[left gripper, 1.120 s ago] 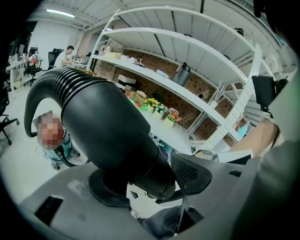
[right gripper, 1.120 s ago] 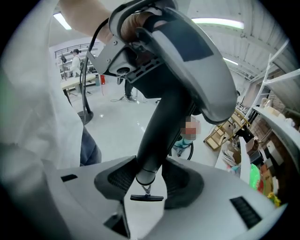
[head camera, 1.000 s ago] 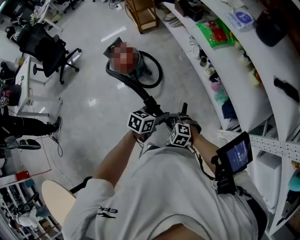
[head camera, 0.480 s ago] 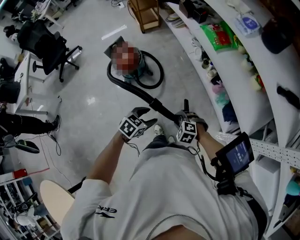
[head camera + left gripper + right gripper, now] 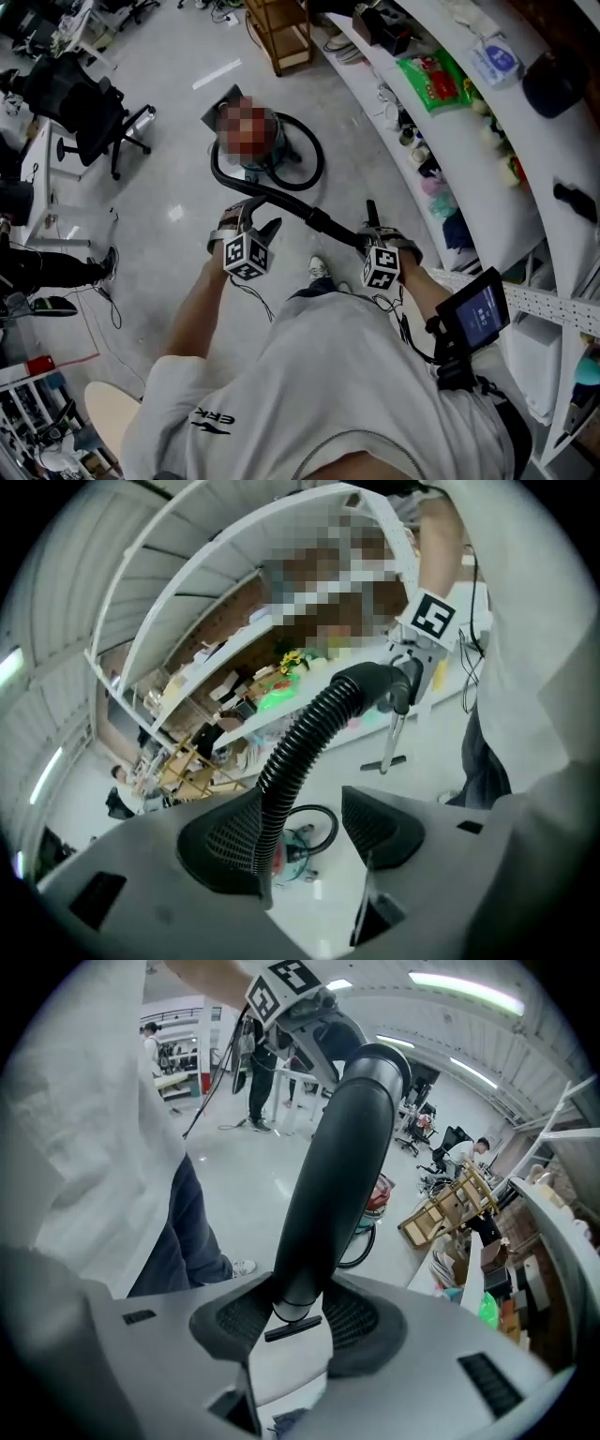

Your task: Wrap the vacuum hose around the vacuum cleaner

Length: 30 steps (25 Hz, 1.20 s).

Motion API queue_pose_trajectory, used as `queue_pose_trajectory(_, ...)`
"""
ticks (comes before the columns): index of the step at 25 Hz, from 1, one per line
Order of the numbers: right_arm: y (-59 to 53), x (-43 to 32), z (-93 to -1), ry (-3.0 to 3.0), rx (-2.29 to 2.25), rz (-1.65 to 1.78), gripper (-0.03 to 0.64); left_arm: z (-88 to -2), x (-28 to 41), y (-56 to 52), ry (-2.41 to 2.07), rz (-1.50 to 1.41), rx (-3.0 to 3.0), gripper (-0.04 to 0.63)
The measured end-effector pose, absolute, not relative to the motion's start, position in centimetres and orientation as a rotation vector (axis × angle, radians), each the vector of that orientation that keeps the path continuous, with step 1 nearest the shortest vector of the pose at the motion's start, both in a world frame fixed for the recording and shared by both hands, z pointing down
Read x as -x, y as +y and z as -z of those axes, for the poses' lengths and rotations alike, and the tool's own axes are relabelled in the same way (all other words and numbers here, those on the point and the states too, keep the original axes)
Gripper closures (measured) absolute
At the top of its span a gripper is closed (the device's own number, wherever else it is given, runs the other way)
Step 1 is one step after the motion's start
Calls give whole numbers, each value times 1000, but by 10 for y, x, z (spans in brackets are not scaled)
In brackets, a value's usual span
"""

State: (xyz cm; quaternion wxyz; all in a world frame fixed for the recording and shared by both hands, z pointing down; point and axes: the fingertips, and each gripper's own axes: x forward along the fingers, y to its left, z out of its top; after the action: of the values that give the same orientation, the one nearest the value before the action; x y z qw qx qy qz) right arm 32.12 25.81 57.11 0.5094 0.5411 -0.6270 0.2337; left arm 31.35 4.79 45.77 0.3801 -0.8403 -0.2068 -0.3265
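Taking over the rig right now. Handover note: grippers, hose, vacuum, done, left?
Left gripper: open, corrugated hose between its jaws, against one pad only.
Right gripper: shut on the hose's rigid tube.
Vacuum cleaner: on the floor ahead; hose curls on the floor beside it.
Done: hose end in hand. Left: wind the hose around the cleaner.

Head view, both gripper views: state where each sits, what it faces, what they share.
Head view: head-mounted, steeply down at vacuum cleaner, hose, arms, left tongs, right tongs.
Left gripper view: on left tongs, open around hose; faces shelves, right tongs, shirt.
Right gripper view: on right tongs, clamping hose handle; shows trouser leg.
All show the hose.
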Motion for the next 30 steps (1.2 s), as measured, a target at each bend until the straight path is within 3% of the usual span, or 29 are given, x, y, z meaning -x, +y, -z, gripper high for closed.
queue_pose_trajectory(6,254,-337,-571,-1476,-1292,-580,451,-447,-342,27,-570,747,1994,351)
queue_pose_trajectory(15,246,-360,-570,-1422,-1260,-559,451,-489,-357,20,-783,886,1849,355)
queue_pose_trajectory(18,244,-375,-569,-1385,-1267,-573,451,-493,-357,16,-780,895,1883,417)
queue_pose_trajectory(30,226,-449,-570,-1300,-1232,-530,459,-516,-340,23,-846,985,2038,431)
